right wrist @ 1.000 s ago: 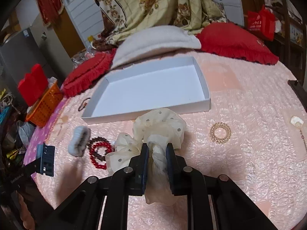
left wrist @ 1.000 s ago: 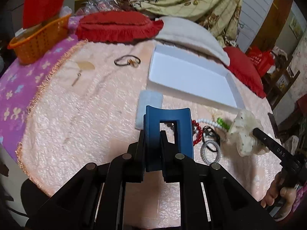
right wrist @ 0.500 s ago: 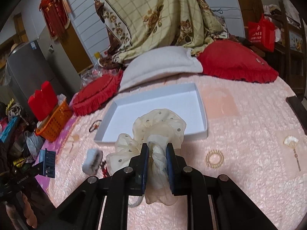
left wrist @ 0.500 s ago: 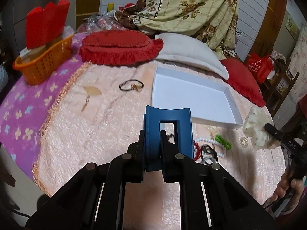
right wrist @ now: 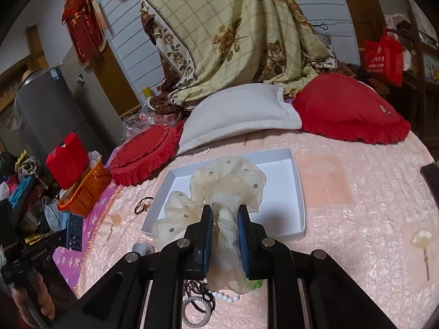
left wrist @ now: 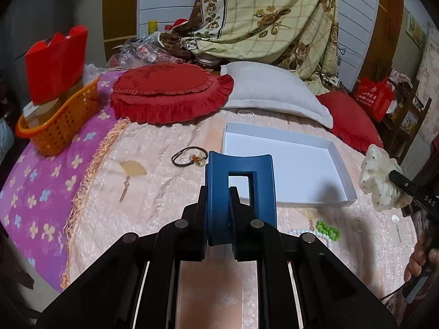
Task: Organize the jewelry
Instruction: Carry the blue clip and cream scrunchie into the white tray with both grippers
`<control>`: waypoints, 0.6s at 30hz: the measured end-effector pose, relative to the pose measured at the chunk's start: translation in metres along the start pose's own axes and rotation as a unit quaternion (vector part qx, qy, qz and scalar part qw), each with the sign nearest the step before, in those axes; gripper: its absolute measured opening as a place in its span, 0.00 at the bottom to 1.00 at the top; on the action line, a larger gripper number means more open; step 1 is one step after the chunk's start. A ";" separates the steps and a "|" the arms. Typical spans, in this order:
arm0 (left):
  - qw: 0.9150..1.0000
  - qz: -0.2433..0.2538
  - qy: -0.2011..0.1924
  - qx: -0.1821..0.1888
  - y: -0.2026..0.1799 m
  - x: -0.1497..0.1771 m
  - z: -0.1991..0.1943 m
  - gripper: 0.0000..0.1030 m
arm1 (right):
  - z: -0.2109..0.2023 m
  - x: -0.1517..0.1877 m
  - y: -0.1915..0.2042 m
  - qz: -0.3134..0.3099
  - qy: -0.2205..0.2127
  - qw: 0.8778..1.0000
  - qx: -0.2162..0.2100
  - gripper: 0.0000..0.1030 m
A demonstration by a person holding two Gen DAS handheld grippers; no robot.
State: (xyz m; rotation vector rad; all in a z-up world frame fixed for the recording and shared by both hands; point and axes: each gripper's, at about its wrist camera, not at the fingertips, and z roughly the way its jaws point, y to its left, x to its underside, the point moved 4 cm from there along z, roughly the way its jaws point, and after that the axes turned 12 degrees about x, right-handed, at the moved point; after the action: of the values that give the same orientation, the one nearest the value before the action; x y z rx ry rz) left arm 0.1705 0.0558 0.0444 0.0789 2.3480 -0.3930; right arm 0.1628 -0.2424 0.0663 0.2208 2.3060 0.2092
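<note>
My left gripper [left wrist: 218, 200] is shut on a blue rectangular hair clip [left wrist: 241, 189] and holds it above the pink bedspread, just before the white tray [left wrist: 288, 170]. My right gripper [right wrist: 224, 219] is shut on a cream dotted scrunchie [right wrist: 227, 186], held above the near edge of the white tray [right wrist: 297, 189]. The scrunchie also shows at the right of the left wrist view [left wrist: 380, 178]. The blue clip shows at the left of the right wrist view [right wrist: 73, 231]. A black hair tie with a charm [left wrist: 190, 157] lies left of the tray.
Green beads [left wrist: 328, 229], white beads [right wrist: 226, 297] and grey hair ties [right wrist: 196, 312] lie near the front of the bedspread. An orange basket [left wrist: 59, 126] stands at the left. Red cushions [left wrist: 170, 93] and a white pillow [left wrist: 274, 93] lie behind the tray.
Both grippers have risen and drawn back from the bed with their items still held; the loose jewelry pile now lies lower and partly hidden beneath the fingers.
</note>
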 end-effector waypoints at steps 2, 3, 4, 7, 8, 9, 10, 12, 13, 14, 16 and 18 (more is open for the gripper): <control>1.000 -0.001 0.007 0.007 0.000 -0.005 0.012 0.11 | 0.005 -0.004 0.001 -0.004 -0.001 1.000 -0.001 0.16; 1.000 -0.004 0.011 0.011 0.001 -0.008 0.019 0.11 | 0.007 -0.006 0.002 -0.006 -0.002 1.000 -0.002 0.16; 1.000 -0.006 0.016 0.014 0.001 -0.010 0.026 0.11 | 0.009 -0.007 0.002 -0.007 -0.003 1.000 -0.002 0.16; 0.999 -0.012 0.025 0.019 0.004 -0.018 0.045 0.11 | 0.020 -0.013 0.004 -0.009 -0.003 1.000 0.000 0.16; 0.999 -0.014 0.028 0.021 0.005 -0.021 0.051 0.11 | 0.022 -0.015 0.004 -0.009 -0.003 1.000 -0.002 0.16; 0.999 -0.016 0.031 0.023 0.005 -0.022 0.057 0.11 | 0.026 -0.018 0.005 -0.009 -0.002 1.000 -0.001 0.16; 0.999 -0.021 0.037 0.026 0.007 -0.025 0.065 0.11 | 0.030 -0.020 0.005 -0.009 -0.001 1.000 -0.001 0.16; 0.998 -0.023 0.045 0.029 0.007 -0.031 0.078 0.11 | 0.039 -0.025 0.006 -0.012 0.000 1.000 -0.001 0.16; 0.998 -0.021 0.050 0.029 0.007 -0.035 0.085 0.11 | 0.045 -0.027 0.006 -0.014 0.001 1.000 0.000 0.16; 0.998 -0.018 0.054 0.029 0.006 -0.038 0.092 0.11 | 0.053 -0.031 0.007 -0.015 0.002 1.000 0.001 0.16; 0.997 -0.013 0.063 0.030 0.004 -0.046 0.108 0.11 | 0.066 -0.037 0.007 -0.016 0.005 1.000 0.004 0.16; 0.997 -0.008 0.076 0.031 0.002 -0.053 0.125 0.11 | 0.087 -0.042 0.006 -0.016 0.013 1.000 0.015 0.16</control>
State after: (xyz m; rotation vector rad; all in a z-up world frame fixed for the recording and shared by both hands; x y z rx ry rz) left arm 0.2926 0.0226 -0.0048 0.1236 2.4874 -0.4817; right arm 0.2554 -0.2392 0.0394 0.1963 2.3377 0.1629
